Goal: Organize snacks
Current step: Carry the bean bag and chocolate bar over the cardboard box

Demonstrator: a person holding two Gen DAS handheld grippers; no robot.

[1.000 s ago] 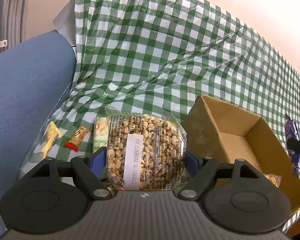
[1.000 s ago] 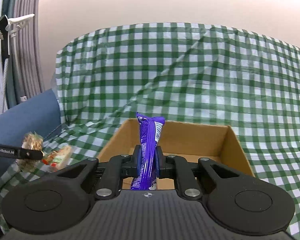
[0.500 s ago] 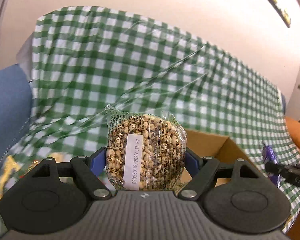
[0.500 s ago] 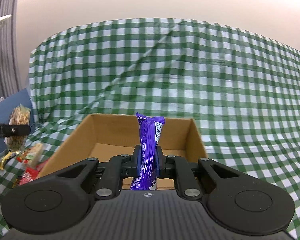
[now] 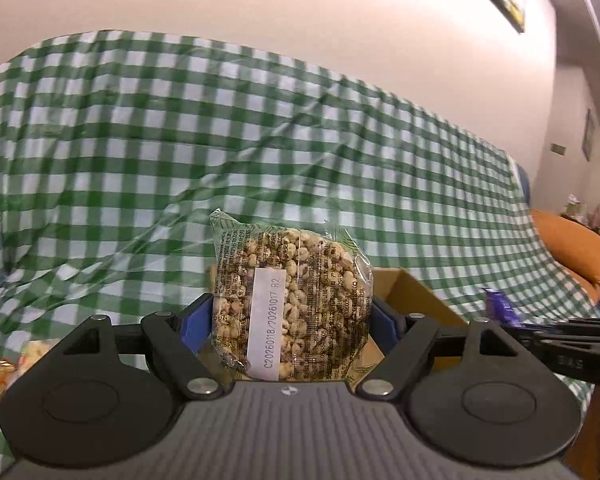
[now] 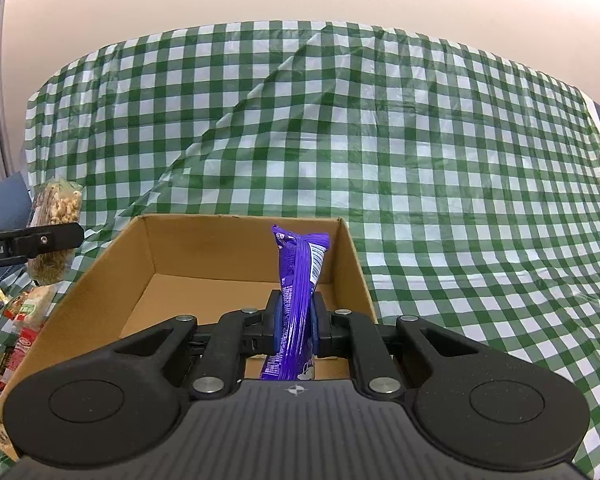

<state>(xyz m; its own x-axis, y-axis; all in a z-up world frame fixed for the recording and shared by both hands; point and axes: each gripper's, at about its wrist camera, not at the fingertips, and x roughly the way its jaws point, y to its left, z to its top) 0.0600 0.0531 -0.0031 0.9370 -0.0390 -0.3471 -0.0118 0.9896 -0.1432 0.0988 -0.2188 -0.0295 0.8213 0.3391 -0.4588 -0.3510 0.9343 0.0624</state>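
Green-checked cloth [image 6: 380, 140] covers the surface: right tongs [image 6: 296, 320] clench an upright purple wrapper [image 6: 298, 280] over the open cardboard box [image 6: 100, 276], while left tongs [image 5: 290, 316] grasp a puffed-grain packet [image 5: 292, 304] nearby.

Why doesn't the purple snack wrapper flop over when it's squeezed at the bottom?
The purple wrapper stands upright above the right gripper, so there is probably a stiff bar inside. It looks thin, so likely light. The shiny film could be slippery, though the jaws pinch it tightly. Its crimped top end seems the only floppy bit.
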